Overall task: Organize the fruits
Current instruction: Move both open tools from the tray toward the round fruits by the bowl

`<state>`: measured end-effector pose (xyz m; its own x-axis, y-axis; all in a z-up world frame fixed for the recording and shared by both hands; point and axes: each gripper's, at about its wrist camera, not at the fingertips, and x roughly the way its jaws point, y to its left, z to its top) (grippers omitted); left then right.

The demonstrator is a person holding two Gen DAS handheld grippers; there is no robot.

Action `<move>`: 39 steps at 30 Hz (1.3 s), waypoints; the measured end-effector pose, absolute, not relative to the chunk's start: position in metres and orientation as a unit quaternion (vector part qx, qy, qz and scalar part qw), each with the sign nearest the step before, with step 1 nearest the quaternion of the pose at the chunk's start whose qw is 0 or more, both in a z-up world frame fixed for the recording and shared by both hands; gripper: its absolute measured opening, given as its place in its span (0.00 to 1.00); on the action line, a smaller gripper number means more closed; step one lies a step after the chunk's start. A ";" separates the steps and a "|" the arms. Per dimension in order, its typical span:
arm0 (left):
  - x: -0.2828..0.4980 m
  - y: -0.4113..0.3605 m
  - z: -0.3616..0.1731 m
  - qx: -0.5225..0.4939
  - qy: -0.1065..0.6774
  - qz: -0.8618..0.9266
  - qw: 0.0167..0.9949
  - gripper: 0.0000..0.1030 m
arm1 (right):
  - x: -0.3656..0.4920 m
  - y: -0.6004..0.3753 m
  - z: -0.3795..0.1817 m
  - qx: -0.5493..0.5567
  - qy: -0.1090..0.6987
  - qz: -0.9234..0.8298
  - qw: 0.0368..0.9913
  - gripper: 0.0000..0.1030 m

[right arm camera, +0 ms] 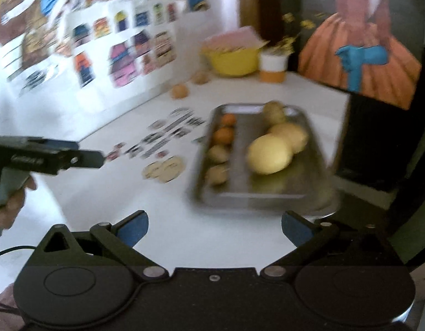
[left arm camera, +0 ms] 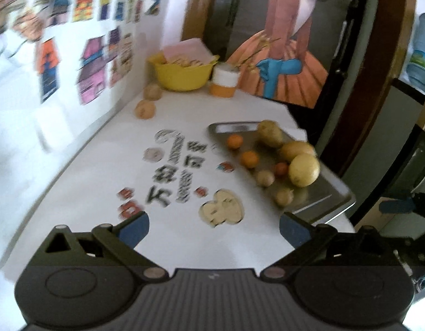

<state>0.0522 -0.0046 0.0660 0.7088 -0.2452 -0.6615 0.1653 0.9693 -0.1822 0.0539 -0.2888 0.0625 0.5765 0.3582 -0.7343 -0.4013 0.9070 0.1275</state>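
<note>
While the fruits lay in the metal tray on the white table, both the left claw and right claw hung open and empty short of the tray; two more fruits sat beyond it, near a yellow bowl.

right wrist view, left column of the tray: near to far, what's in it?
Near brown fruit → second brown fruit → orange fruit → far orange fruit, all in the metal tray.
</note>
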 end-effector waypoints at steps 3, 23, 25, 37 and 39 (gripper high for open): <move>0.044 0.013 0.065 -0.055 0.378 -0.097 0.919 0.99 | 0.049 -0.265 0.062 -0.026 0.425 0.245 0.871 0.99; 0.085 0.053 0.097 -0.072 0.315 -0.030 0.946 0.99 | 0.197 -0.185 0.170 -0.021 0.387 0.288 0.876 0.99; 0.104 0.049 0.101 -0.072 0.307 -0.027 0.949 0.99 | 0.237 -0.178 0.180 -0.015 0.387 0.274 0.880 0.99; 0.224 0.033 0.090 -0.049 0.291 -0.009 0.955 0.99 | 0.407 -0.138 0.136 -0.066 0.353 0.274 0.892 0.99; 0.241 0.030 0.081 -0.038 0.292 -0.009 0.955 0.99 | 0.423 -0.133 0.114 -0.078 0.351 0.288 0.887 0.99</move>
<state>0.2410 0.0303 0.0808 0.8287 -0.0404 -0.5582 -0.0042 0.9969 -0.0785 0.4229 -0.1333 0.1137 0.5869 0.4569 -0.6684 -0.5665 0.8216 0.0642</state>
